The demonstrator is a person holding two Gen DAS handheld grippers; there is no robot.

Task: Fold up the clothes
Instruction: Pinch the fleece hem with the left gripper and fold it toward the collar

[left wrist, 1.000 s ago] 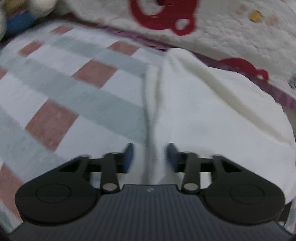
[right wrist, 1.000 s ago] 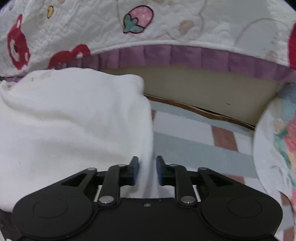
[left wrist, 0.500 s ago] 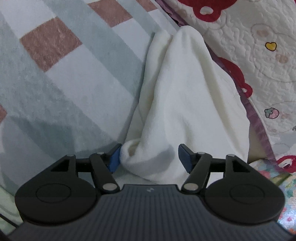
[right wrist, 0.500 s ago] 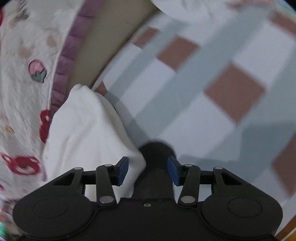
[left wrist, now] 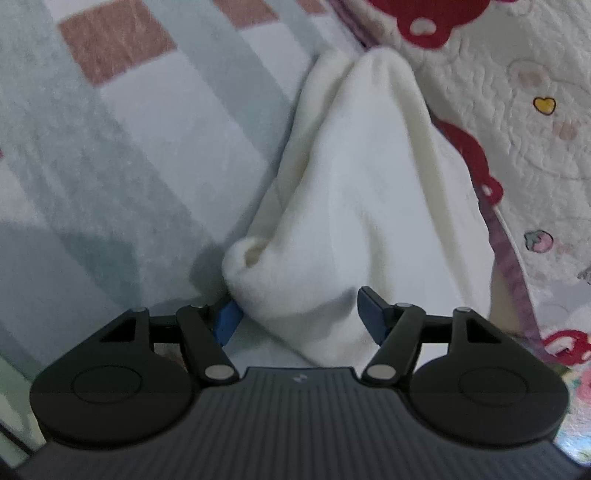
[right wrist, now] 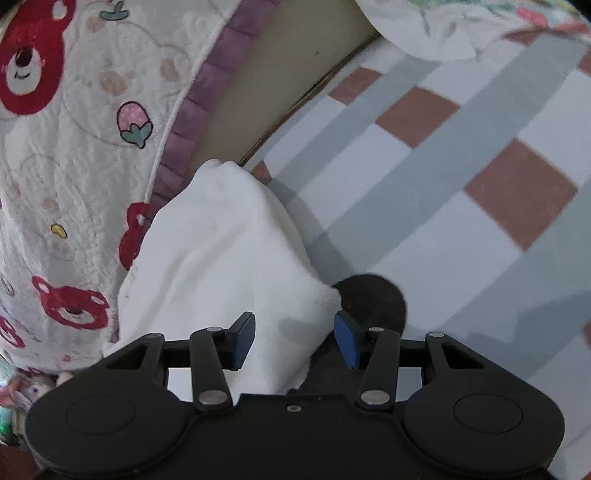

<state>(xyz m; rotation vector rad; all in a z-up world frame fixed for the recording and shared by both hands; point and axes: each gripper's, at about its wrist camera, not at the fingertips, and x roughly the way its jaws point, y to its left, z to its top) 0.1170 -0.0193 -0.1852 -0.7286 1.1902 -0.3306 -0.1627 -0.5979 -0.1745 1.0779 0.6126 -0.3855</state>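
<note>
White fleece garment (left wrist: 354,206), bunched, lies on the checked blanket (left wrist: 110,166) against a bear-print quilt (left wrist: 517,92). My left gripper (left wrist: 299,314) stands open, the bundle's end between unpressing pads; my right gripper (right wrist: 293,338) likewise open, cloth corner between its fingers.

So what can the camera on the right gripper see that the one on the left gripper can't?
Only the right view shows the beige bed side, a floral fabric and a round black part. Only the left view shows the cloth's rolled edge. Both show the white garment, the checked rug, the bear quilt and open jaws.
</note>
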